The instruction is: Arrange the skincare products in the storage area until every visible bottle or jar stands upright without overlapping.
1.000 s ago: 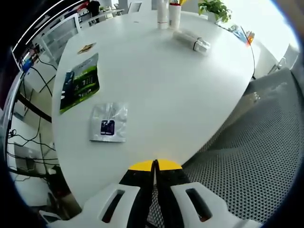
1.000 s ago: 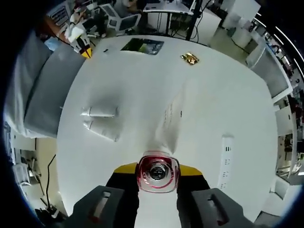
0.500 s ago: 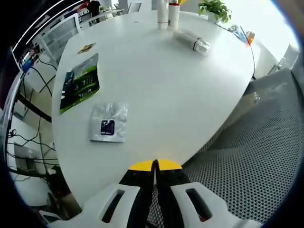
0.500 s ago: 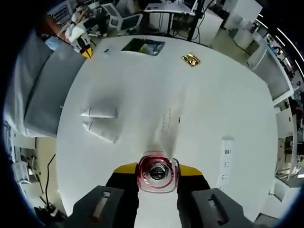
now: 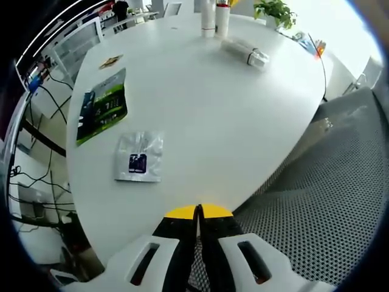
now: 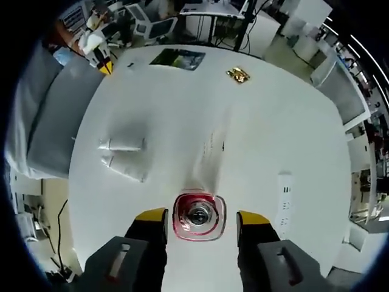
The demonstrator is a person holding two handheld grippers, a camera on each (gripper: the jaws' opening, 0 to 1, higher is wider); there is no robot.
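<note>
**Right gripper lets go of the bottle**

Right gripper (image 6: pixel 200 220) has spread its jaws and backed off; the bottle (image 6: pixel 199 215) now stands upright on the table (image 6: pixel 285 121), free. Left gripper (image 5: pixel 197 228) idles, jaws together. Two tubes (image 6: pixel 124 155) lie flat, awaiting standing.

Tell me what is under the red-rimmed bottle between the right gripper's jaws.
The red-rimmed bottle stands upright on the white table, with the right gripper open around it. Its base is hidden, seen from above.

Glossy red-rimmed jar (image 6: pixel 199 216) on smooth matt table (image 6: pixel 273 134).
</note>
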